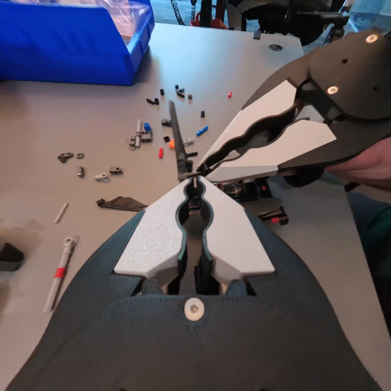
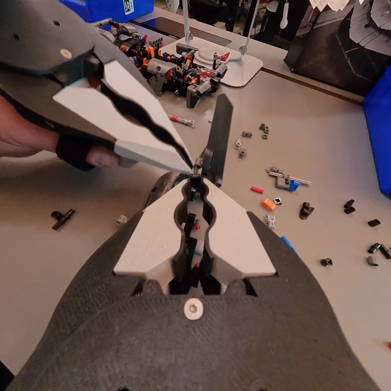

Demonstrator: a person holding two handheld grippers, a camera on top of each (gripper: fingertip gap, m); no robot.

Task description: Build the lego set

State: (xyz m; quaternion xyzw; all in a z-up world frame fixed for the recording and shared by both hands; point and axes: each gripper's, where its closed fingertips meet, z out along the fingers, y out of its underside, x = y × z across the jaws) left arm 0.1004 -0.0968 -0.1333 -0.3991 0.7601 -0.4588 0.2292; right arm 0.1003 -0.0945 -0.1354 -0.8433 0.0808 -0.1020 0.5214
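My two claws meet tip to tip above the grey tabletop [image 1: 211, 63], both pinched together on the same small black assembly: the left claw [image 1: 195, 179] grips the base of a long black blade piece [image 1: 176, 135] that stands up and away from it, while the right claw [image 2: 195, 176] clamps a small dark connector [image 2: 197, 167] at the blade's foot, the joint I judge I am trying to press home. Loose pins and connectors lie scattered around, among them a red pin [image 2: 257, 189], an orange piece [image 2: 268, 204], a blue pin [image 1: 202, 130] and a grey axle with a red bush [image 1: 60, 273]; the half-built lego model [image 2: 175, 67] sits well apart at the far side, and a blue bin [image 1: 74, 42] stands at the corner. The blade looks light and stiff but thin, so it should be held low near its thick hub, not at the slender end, where leverage could twist it loose. The tiny connector is smooth plastic and may slip or pop out under a crooked squeeze.
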